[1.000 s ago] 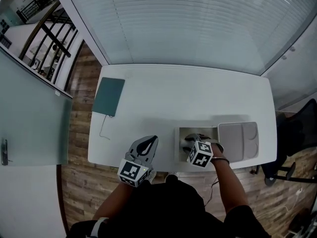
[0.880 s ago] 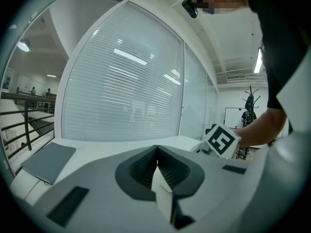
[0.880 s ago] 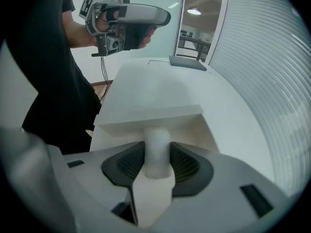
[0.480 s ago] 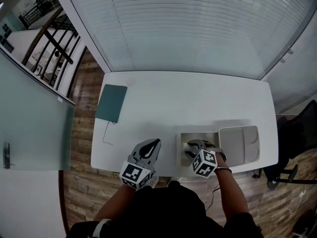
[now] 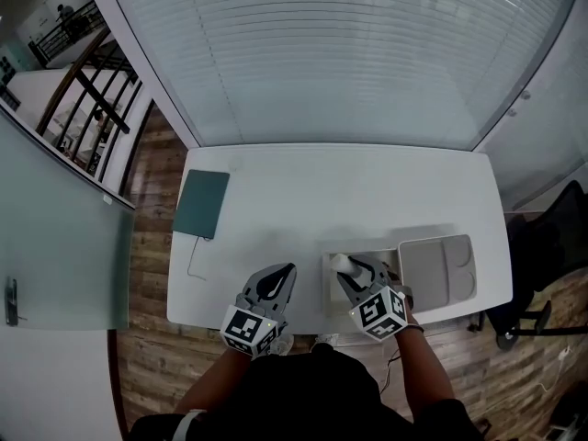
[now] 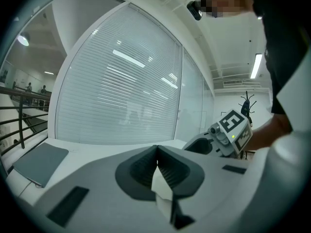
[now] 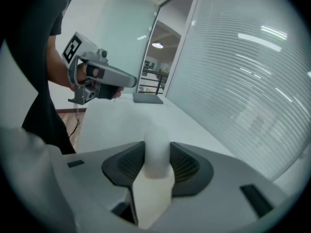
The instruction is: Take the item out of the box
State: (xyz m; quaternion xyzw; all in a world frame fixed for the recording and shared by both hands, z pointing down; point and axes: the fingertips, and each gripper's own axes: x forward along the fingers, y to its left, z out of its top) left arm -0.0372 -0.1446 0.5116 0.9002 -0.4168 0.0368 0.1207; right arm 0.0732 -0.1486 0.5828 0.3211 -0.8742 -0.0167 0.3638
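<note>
Had free passage across the counter mid-frame; met box and lid lower right, dark pad centre-left.

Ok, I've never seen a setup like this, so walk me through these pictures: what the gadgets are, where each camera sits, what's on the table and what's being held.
There is no robot: a person holds two tools, each with two fingers. The head view comes from a camera on the person's head, looking down at a white table. The two gripper views come from cameras riding on the tools, looking along their fingers. On the table lie a flat green pad, an open box and a grey lid or tray beside it. The left gripper has its fingers shut on nothing. The right gripper grips a white rounded item, held over the box.
</note>
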